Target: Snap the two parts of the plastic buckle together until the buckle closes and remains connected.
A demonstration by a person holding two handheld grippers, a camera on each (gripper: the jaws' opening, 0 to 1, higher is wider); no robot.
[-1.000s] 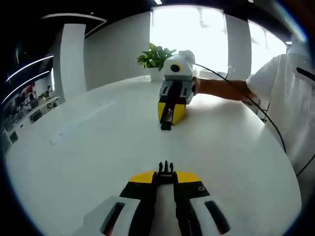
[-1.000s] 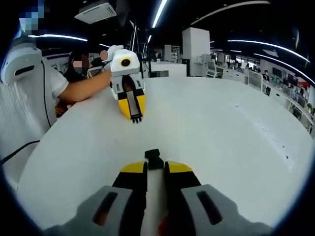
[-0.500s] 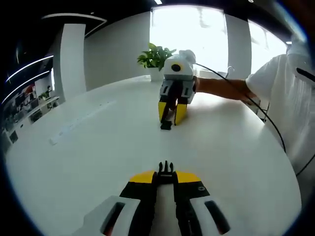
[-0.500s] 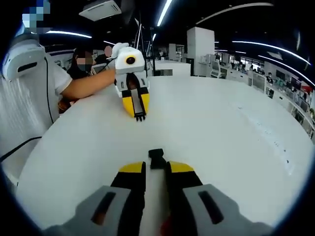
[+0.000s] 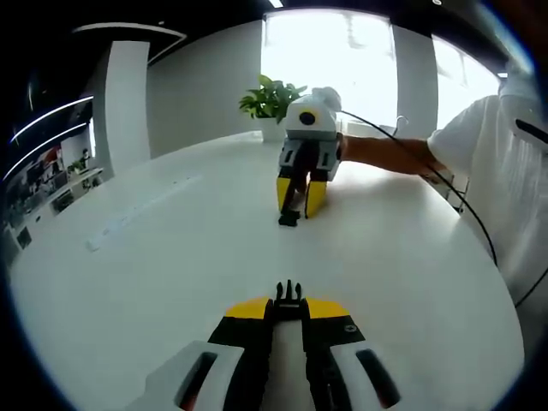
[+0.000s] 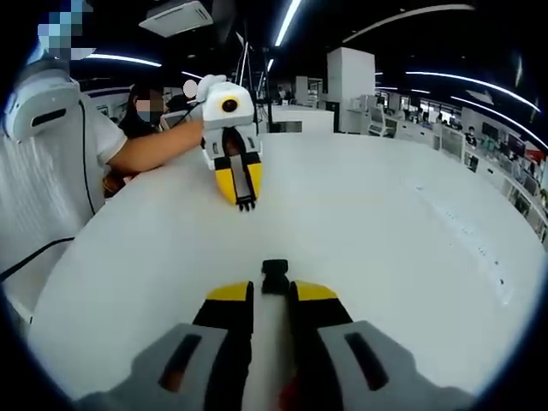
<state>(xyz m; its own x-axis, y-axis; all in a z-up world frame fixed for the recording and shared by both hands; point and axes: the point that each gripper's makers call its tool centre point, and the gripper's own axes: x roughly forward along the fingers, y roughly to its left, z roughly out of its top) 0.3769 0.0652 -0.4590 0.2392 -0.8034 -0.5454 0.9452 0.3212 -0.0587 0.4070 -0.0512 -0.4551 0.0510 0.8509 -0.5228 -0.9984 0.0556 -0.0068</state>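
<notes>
The pronged black buckle part (image 5: 288, 293) sticks out between my left gripper's (image 5: 288, 306) yellow tips, which are shut on it. Across the white table, the same left gripper (image 6: 245, 195) points at the camera with the prongs (image 6: 246, 205) at its tip. The black socket part (image 6: 275, 276) lies on the table at the tips of my right gripper (image 6: 272, 293). From the left gripper view, the right gripper (image 5: 300, 201) has its yellow fingers (image 5: 315, 197) spread apart, and the socket part (image 5: 289, 218) rests just below them. The two parts face each other with a wide gap between them.
The round white table (image 5: 171, 257) runs to an edge at the right, where a person in a white shirt (image 5: 488, 154) stands. A cable (image 5: 445, 184) trails from the right gripper. A potted plant (image 5: 270, 98) stands at the table's far side.
The right gripper's yellow fingers have spread apart over the socket part. The right gripper view has shifted a little. The left gripper has stayed still.
</notes>
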